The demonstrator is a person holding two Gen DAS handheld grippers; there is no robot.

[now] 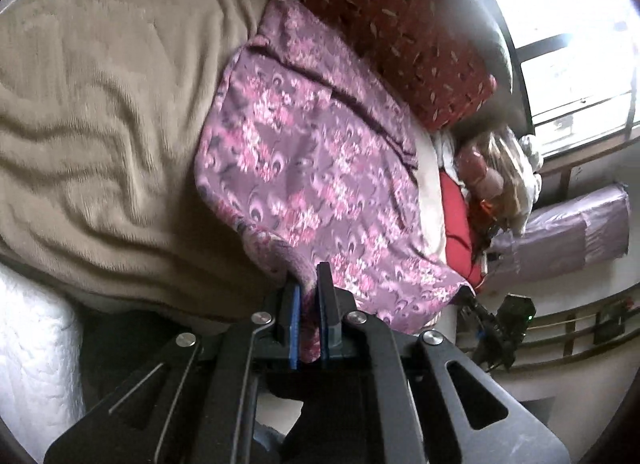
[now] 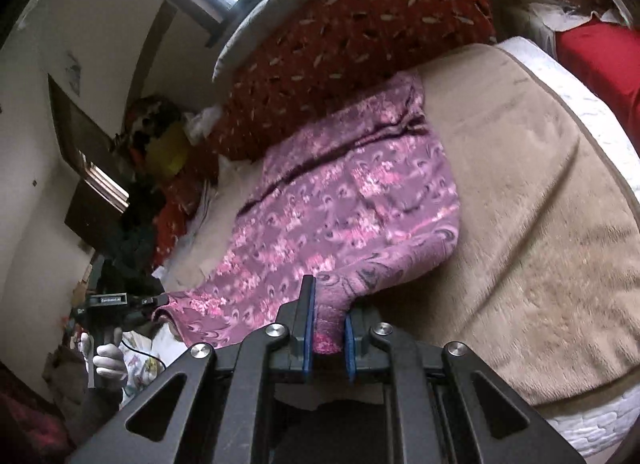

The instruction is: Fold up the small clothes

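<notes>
Both claws, left claw [image 1: 308,284] and right claw [image 2: 328,304], clench near-edge corners of the floral cloth [image 1: 304,167] spread ahead on the blanket [image 1: 100,103]; fold starting, next likely carry corners forward together

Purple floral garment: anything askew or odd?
Nothing damaged. The purple floral garment lies on the beige blanket, creased, its far end riding up against the red pillow. Each hand-held gripper, left and right, pinches a near corner.

left tool [image 1: 308,288] — pinched floral garment [image 1: 304,167]
</notes>
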